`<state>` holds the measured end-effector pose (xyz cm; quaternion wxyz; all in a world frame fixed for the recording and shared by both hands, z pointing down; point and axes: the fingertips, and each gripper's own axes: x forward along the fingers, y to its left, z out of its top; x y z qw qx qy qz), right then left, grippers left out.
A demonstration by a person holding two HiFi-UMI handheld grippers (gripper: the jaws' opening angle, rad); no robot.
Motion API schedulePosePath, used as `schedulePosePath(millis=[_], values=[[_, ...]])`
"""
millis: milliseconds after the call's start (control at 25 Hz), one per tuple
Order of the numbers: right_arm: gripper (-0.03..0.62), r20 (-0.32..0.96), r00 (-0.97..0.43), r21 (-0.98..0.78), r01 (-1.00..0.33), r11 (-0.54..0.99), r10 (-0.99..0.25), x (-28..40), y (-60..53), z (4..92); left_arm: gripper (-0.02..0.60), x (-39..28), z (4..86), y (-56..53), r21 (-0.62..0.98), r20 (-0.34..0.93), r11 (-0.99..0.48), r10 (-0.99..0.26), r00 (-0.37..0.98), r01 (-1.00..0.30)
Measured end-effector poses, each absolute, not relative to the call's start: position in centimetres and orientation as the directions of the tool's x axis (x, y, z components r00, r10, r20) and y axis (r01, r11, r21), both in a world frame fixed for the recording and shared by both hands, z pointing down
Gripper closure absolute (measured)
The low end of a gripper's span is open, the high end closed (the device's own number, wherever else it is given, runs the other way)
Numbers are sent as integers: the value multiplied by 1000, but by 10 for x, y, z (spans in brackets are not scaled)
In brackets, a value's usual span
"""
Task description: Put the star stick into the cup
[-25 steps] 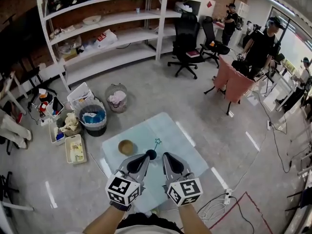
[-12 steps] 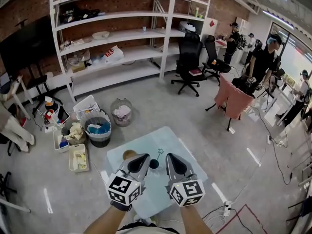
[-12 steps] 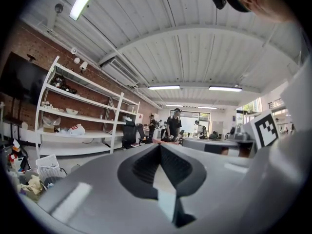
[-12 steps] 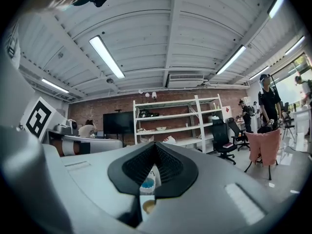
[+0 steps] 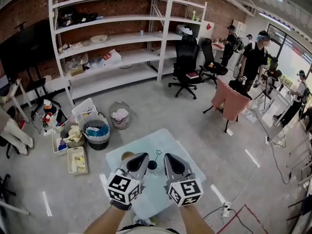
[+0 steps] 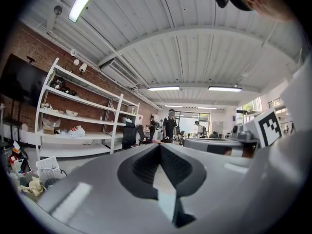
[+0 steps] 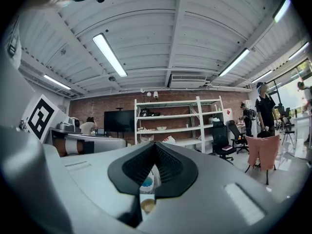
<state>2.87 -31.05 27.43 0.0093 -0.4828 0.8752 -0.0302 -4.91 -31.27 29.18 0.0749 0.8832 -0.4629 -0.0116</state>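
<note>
The star stick (image 5: 157, 155) lies on the pale blue table (image 5: 170, 143), a teal star at its far end and a black ball (image 5: 152, 165) at its near end. The tan cup (image 5: 127, 155) stands left of it, partly hidden behind my left gripper (image 5: 143, 157). My right gripper (image 5: 167, 157) hovers beside the left one, with the stick's ball showing between them. Both are held level above the table, shut and empty. In the left gripper view the left gripper (image 6: 160, 146) has its jaws met. Below the met jaws of the right gripper (image 7: 155, 144), the cup (image 7: 147, 206) shows through the gap.
Bins and baskets (image 5: 92, 128) crowd the floor left of the table, with a wire basket (image 5: 119, 115) beyond. White shelving (image 5: 112, 38) lines the brick wall. Office chairs (image 5: 186, 57), a pink-covered chair (image 5: 234, 99) and people (image 5: 256, 52) stand far right. A power strip (image 5: 225, 208) lies near right.
Both grippers have risen together above the table, still shut. The head view has tilted up, so the table looks smaller and the cup has slid behind the left gripper.
</note>
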Motion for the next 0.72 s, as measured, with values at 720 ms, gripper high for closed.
schedulePosePath(millis=[720], values=[[583,25,-539,-68,-841,537,-842,27,-306,280,575,-49,296,-310,151,63,-549,-824,562,-822]])
